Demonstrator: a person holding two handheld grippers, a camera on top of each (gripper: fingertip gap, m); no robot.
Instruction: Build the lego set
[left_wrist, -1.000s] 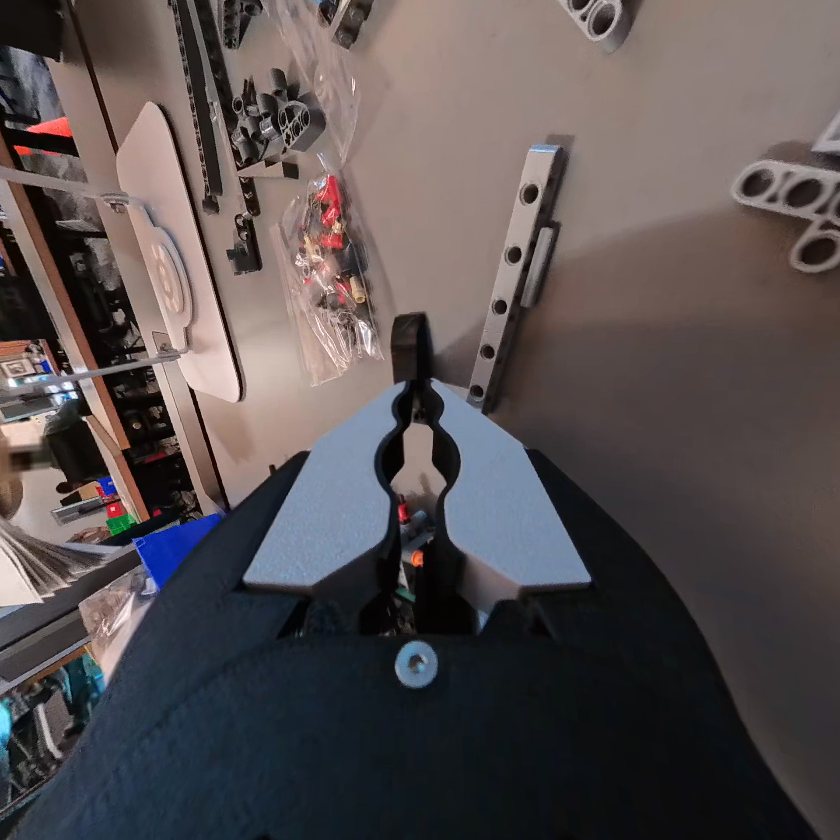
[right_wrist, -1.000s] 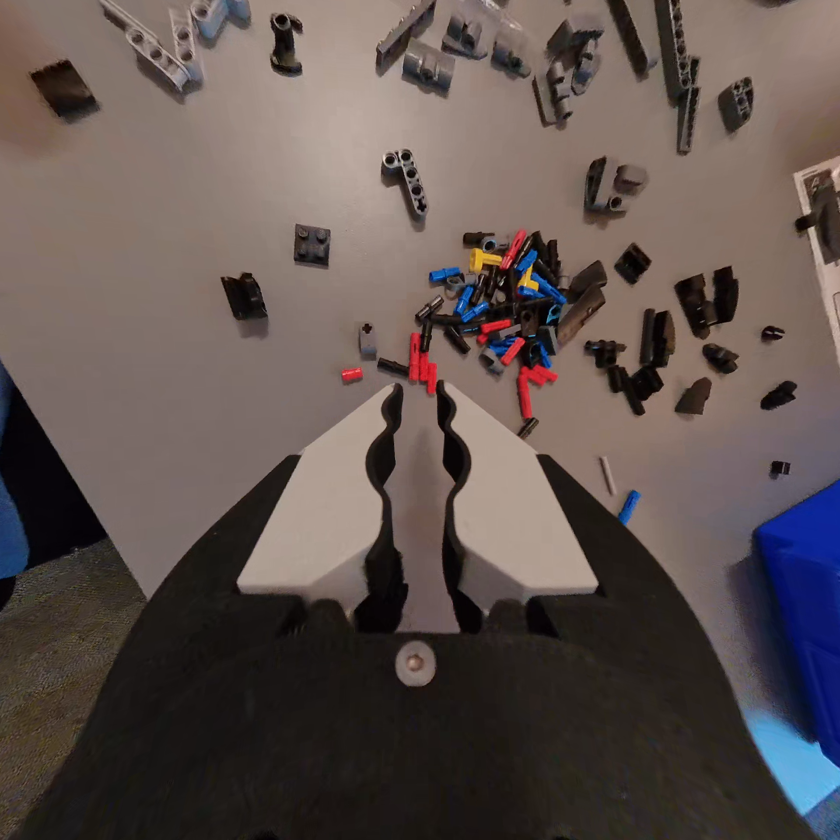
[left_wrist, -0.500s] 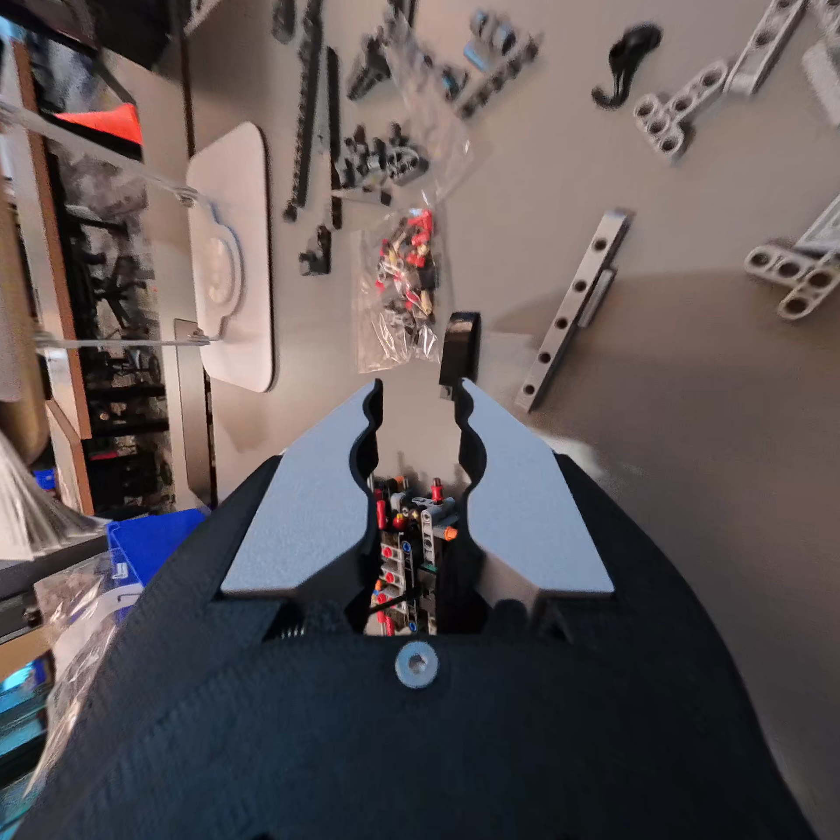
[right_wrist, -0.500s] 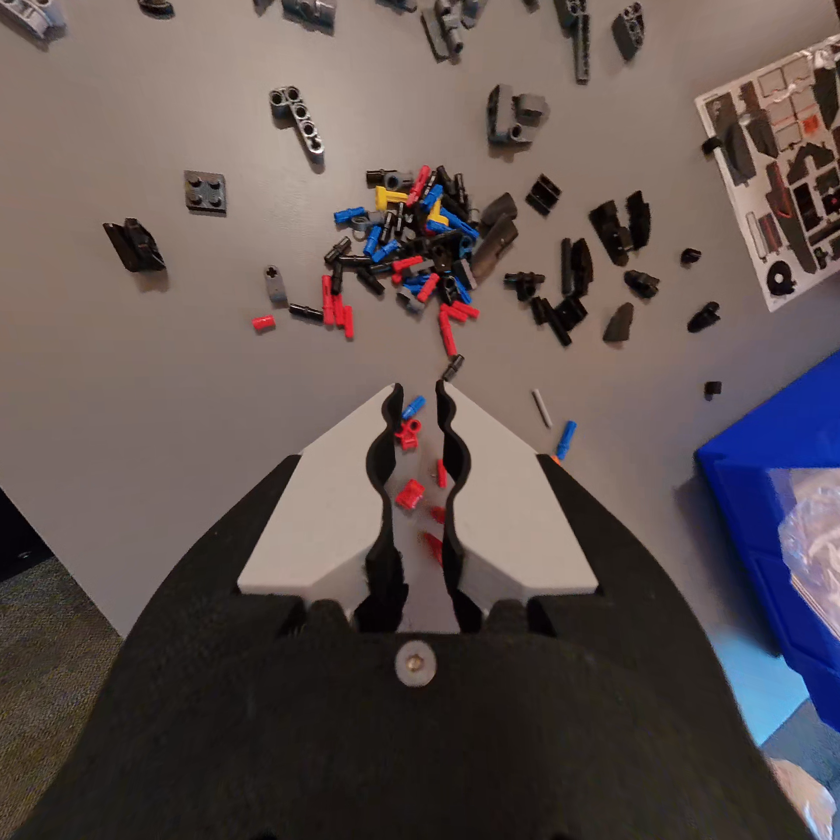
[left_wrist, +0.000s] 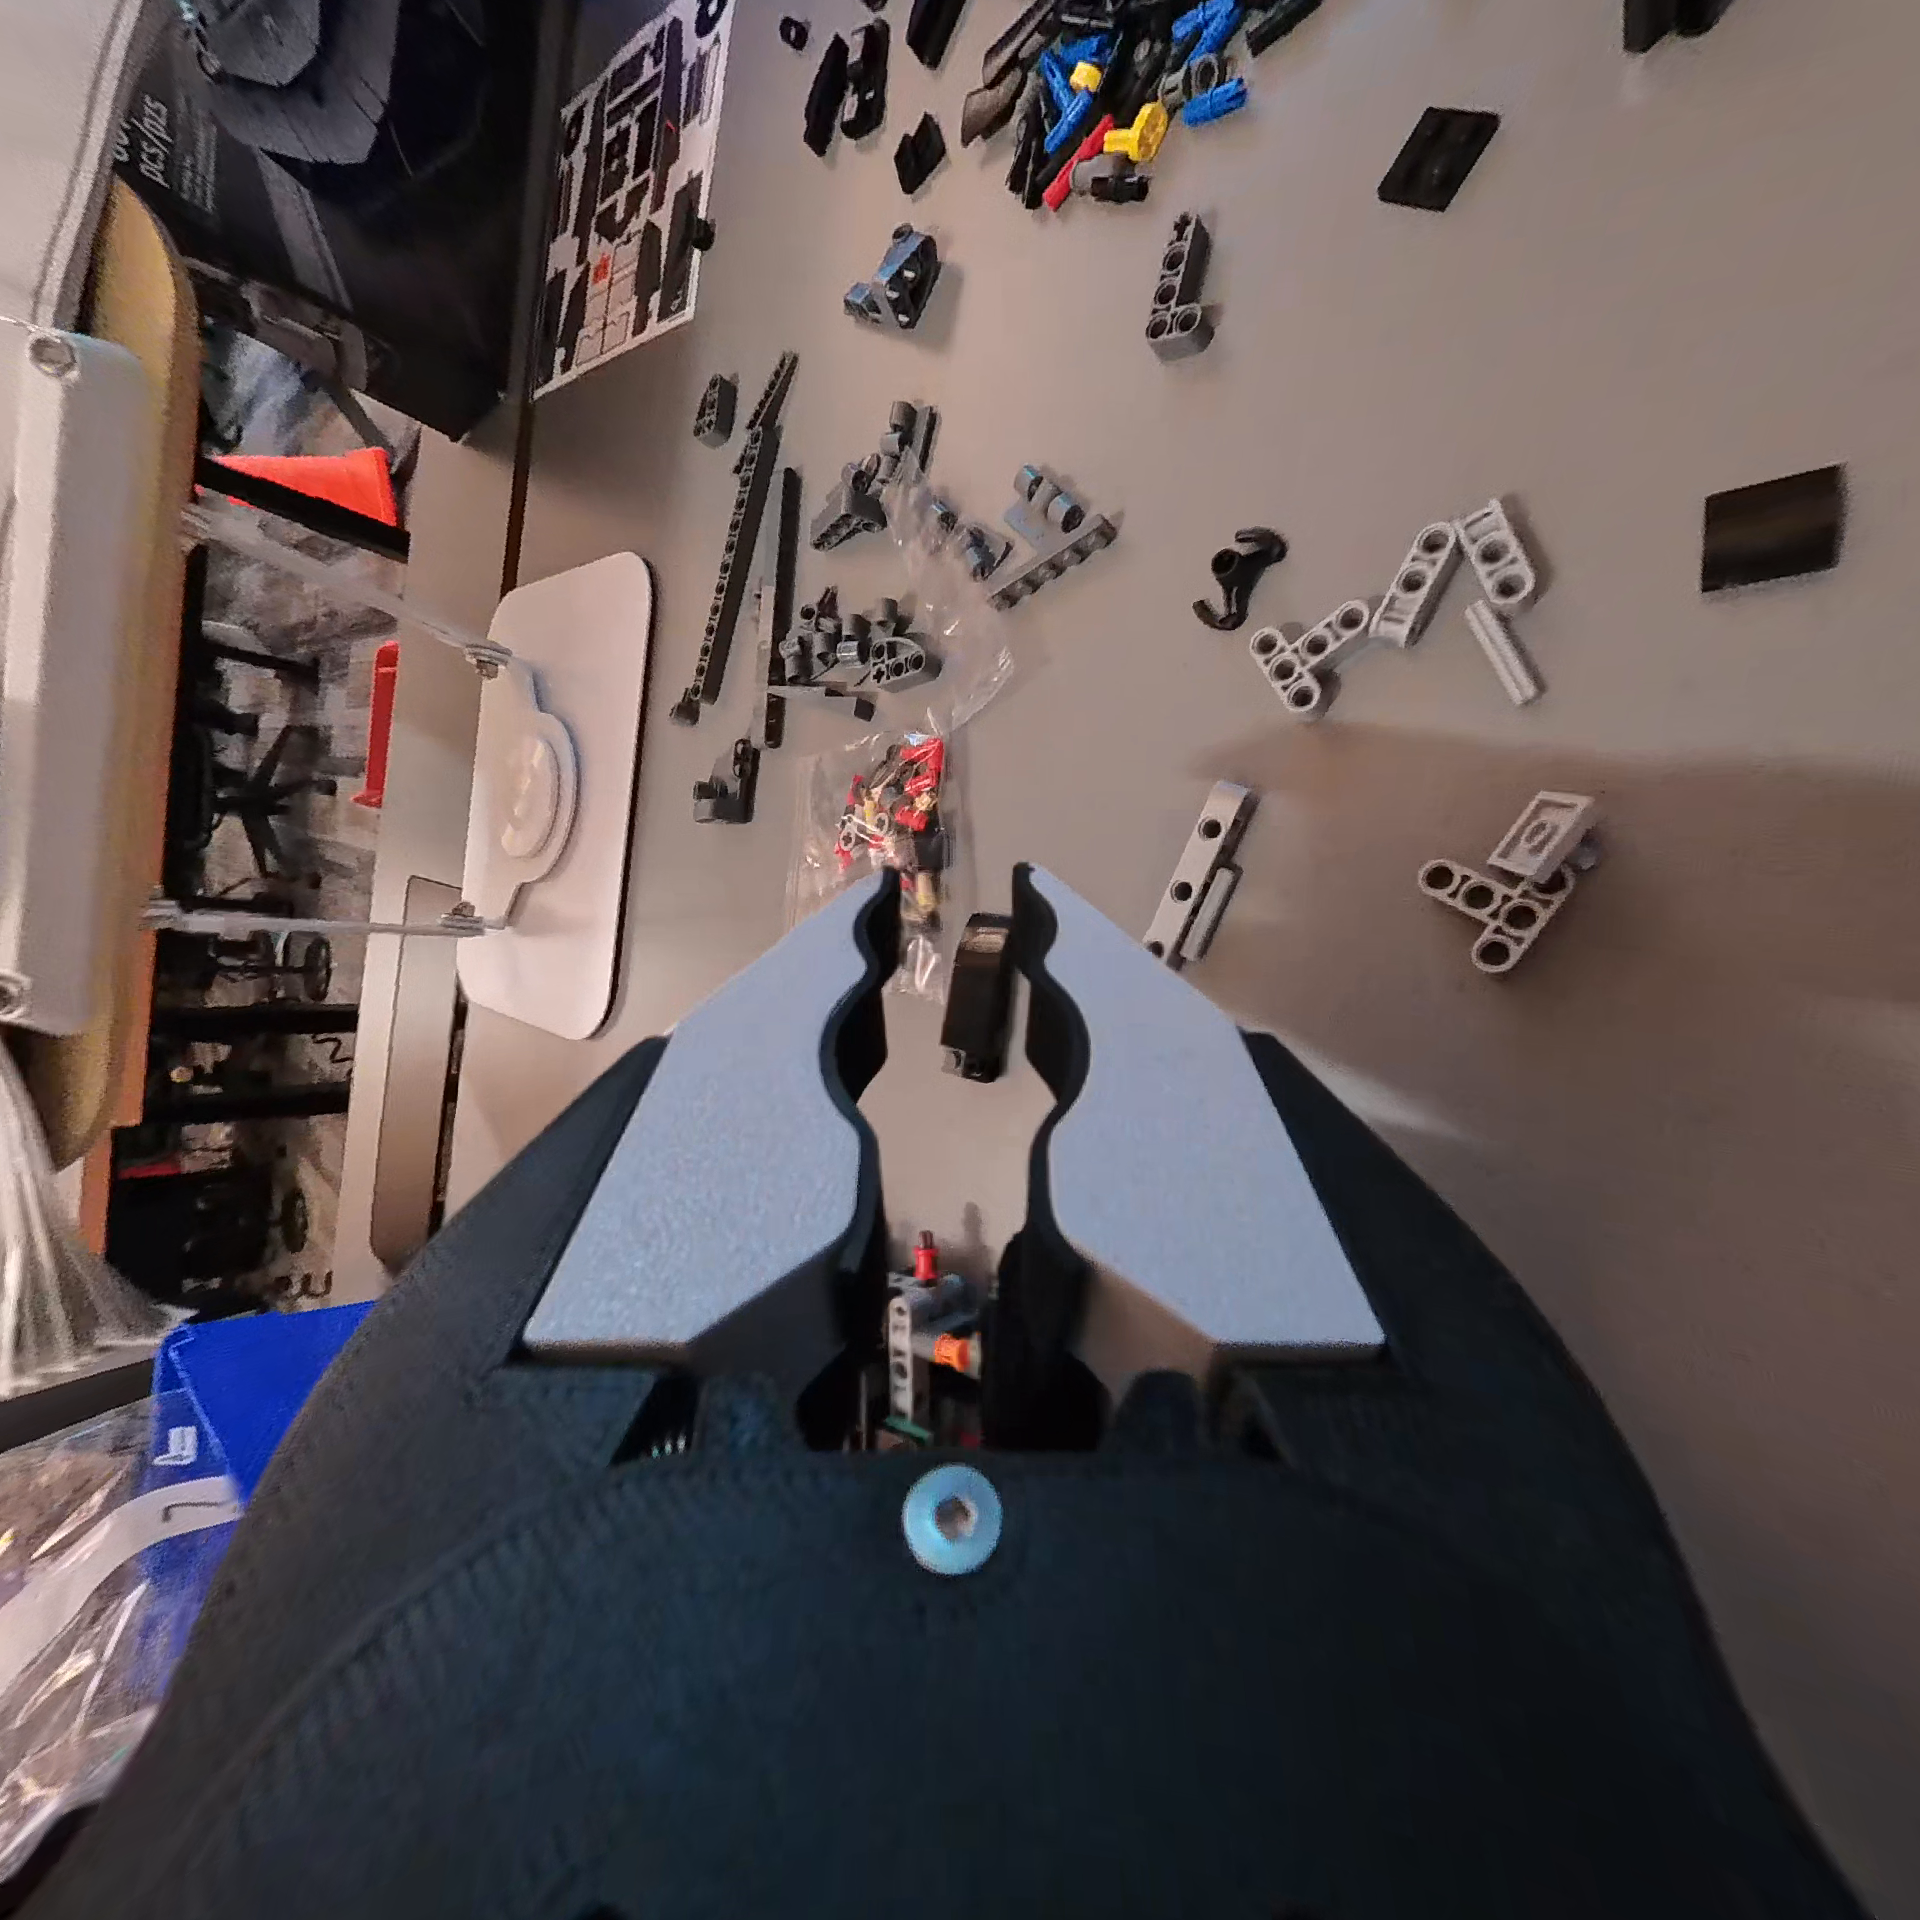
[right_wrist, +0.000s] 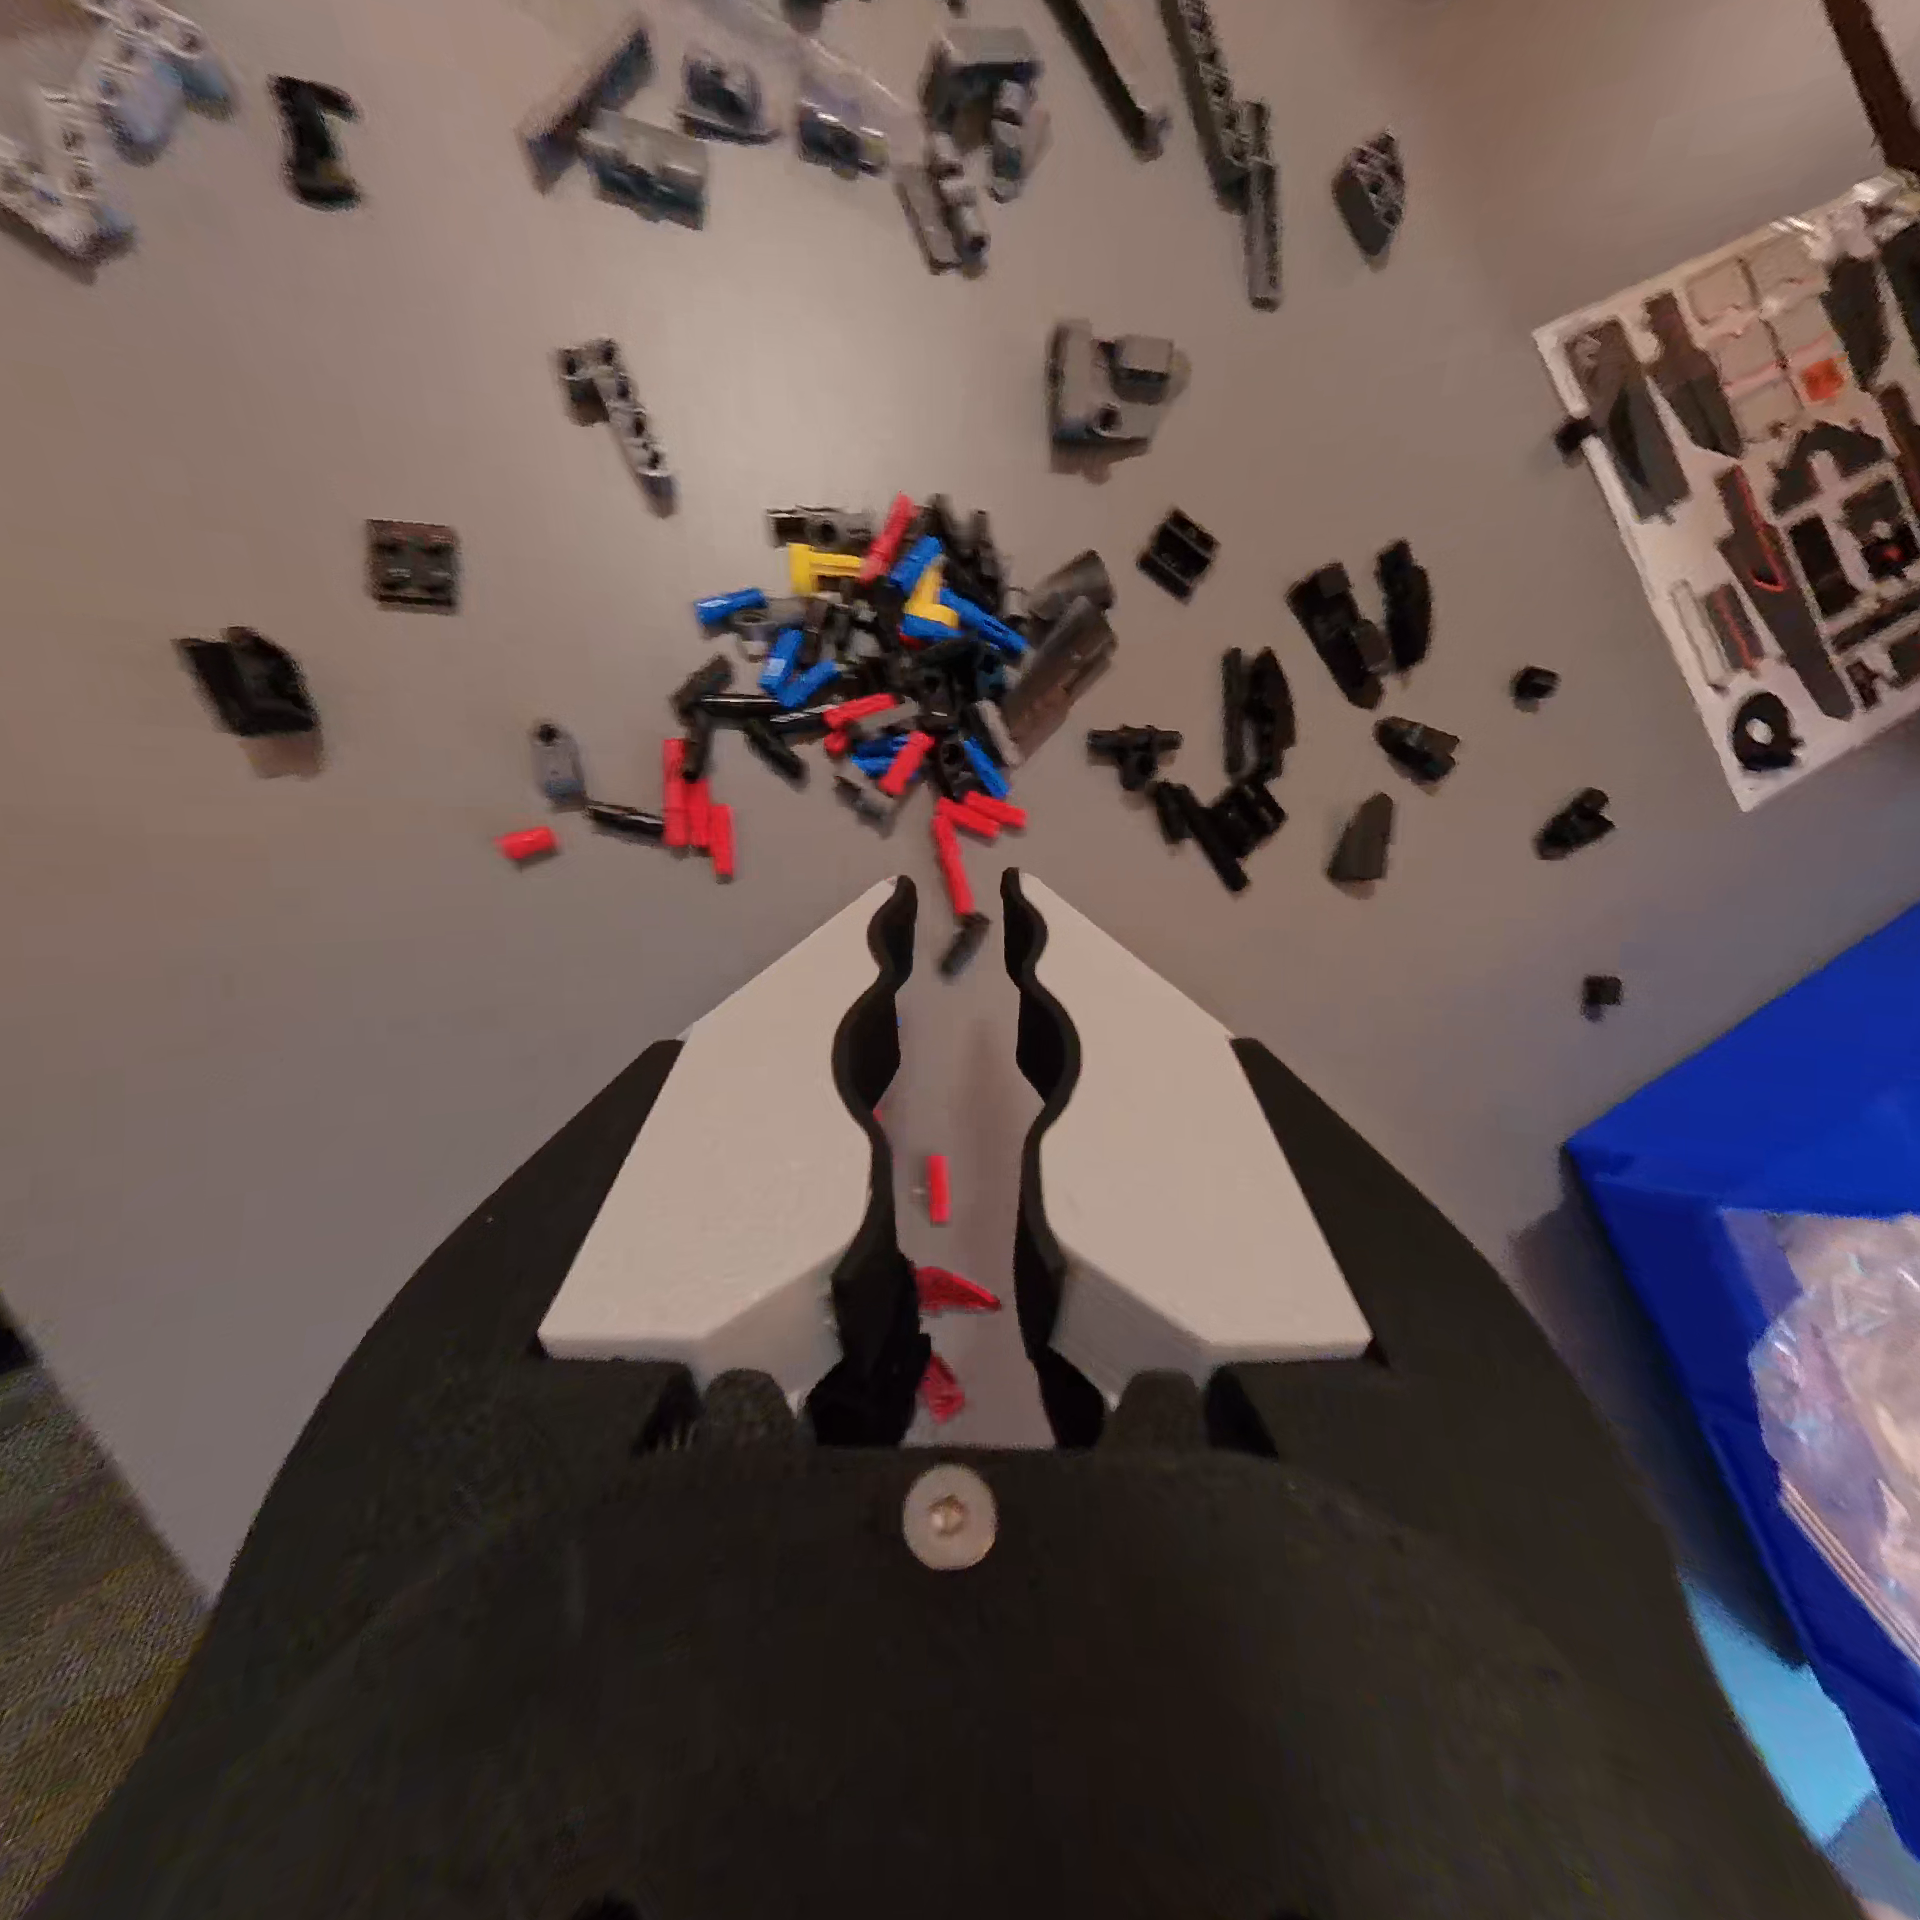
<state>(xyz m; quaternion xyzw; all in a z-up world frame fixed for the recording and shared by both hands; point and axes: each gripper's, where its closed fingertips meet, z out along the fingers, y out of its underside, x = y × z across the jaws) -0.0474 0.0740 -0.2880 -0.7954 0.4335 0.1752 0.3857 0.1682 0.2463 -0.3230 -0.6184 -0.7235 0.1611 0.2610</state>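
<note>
The left gripper (left_wrist: 951, 894), two pale grey wedge-shaped fingers (left_wrist: 727, 1122) with black wavy inner pads on a black textured body, hangs above the table with its jaws parted and nothing between them. The right gripper (right_wrist: 958, 894), of the same build, points down at the table, its jaws slightly apart and empty.

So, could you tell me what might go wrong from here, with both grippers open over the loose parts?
1. The left hand-held gripper straddles a black piece close to the clear bag of pins; closing could snag the bag.
2. The right hand-held gripper hangs over scattered red pins and a black pin; it may grab two or knock them away.
</note>
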